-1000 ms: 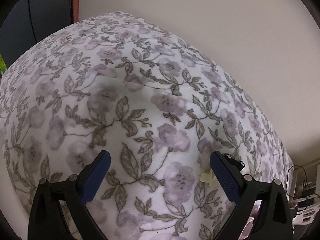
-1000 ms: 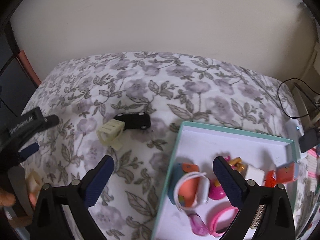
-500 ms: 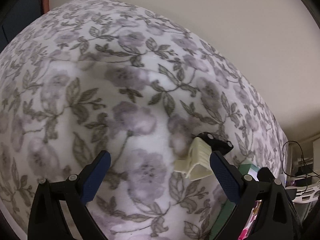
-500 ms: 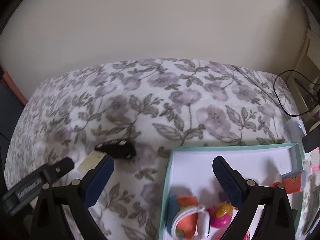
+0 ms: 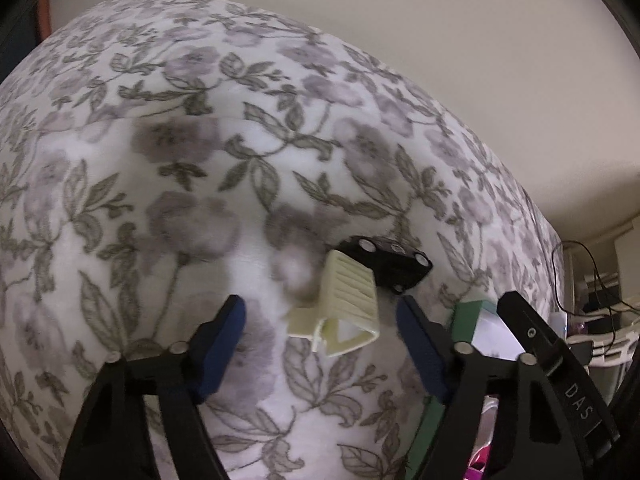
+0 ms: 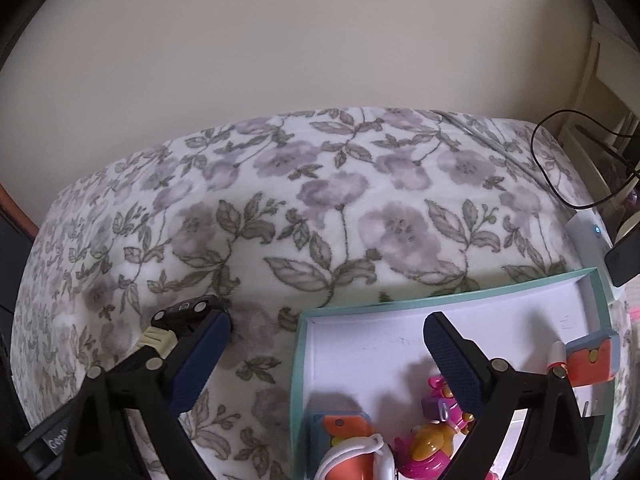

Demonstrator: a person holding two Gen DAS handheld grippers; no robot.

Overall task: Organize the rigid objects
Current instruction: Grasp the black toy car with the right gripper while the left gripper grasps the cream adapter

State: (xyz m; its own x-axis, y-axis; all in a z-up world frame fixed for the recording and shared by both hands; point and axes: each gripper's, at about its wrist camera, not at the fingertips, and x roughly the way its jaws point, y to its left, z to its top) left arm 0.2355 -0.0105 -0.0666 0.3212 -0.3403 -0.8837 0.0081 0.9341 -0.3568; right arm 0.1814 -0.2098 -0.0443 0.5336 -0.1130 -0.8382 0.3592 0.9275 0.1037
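Observation:
A cream ribbed clip (image 5: pixel 347 307) lies on the floral bedspread, touching a black toy car (image 5: pixel 390 265) just behind it. My left gripper (image 5: pixel 320 330) is open and empty, its jaws on either side of the clip, close in front of it. In the right wrist view the car (image 6: pixel 188 309) and clip (image 6: pixel 157 338) sit at the left, partly hidden by my finger. My right gripper (image 6: pixel 326 342) is open and empty above the near left corner of a teal-rimmed white tray (image 6: pixel 400 312) holding several toys (image 6: pixel 432 440).
An orange and grey toy box (image 6: pixel 592 358) sits at the tray's right side. Cables and a white device (image 6: pixel 586 236) lie at the bed's right edge. A plain wall (image 6: pixel 320 60) runs behind the bed. The tray's corner (image 5: pixel 476 320) shows beside my left gripper.
My left gripper has swung right and closed in on the clip and car. My right gripper has shifted so the tray sits lower right and the car nearer its left finger.

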